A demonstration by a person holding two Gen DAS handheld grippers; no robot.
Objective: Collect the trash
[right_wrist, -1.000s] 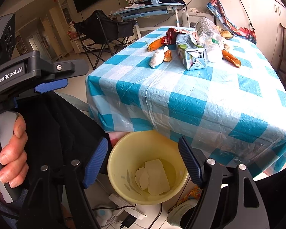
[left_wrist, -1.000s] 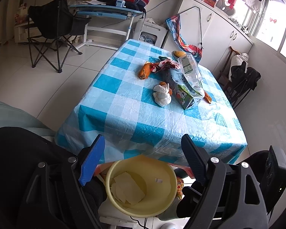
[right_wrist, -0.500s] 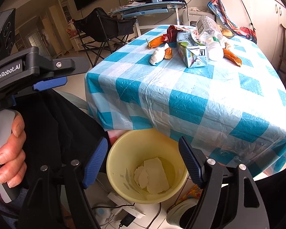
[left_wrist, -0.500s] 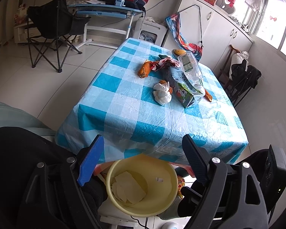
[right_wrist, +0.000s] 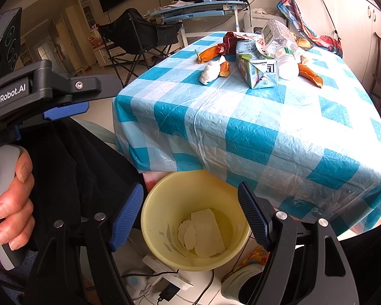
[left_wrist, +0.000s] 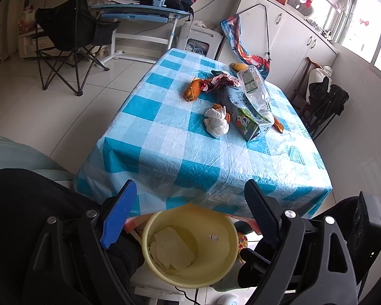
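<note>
Below the table's near edge stands a yellow bin (left_wrist: pixel 149 231) (right_wrist: pixel 165 203) with flat pale paper scraps (left_wrist: pixel 172 249) (right_wrist: pixel 205 231) in it. My left gripper (left_wrist: pixel 189 185) hovers over it, jaws opening, nothing between them. My right gripper (right_wrist: pixel 190 186) also hangs open and empty above the bin. On the blue checked table (left_wrist: pixel 165 152) (right_wrist: pixel 241 127) lie a crumpled white tissue (left_wrist: pixel 216 123) (right_wrist: pixel 210 72), a milk carton (left_wrist: pixel 249 119) (right_wrist: pixel 256 71), a clear plastic bottle (left_wrist: pixel 254 89) (right_wrist: pixel 279 45), orange peels (left_wrist: pixel 191 91) (right_wrist: pixel 207 54) and a red wrapper (left_wrist: pixel 218 81) (right_wrist: pixel 231 40).
A hand (right_wrist: pixel 12 203) holds the left gripper's handle at the left. A power strip and cables (right_wrist: pixel 165 272) lie on the floor under the bin. A black folding chair (left_wrist: pixel 71 25), a blue desk (left_wrist: pixel 139 12) and white cabinets (left_wrist: pixel 292 38) stand beyond the table.
The left gripper's jaws have spread a little wider. Both hands, the bin and the trash on the table stay where they were.
</note>
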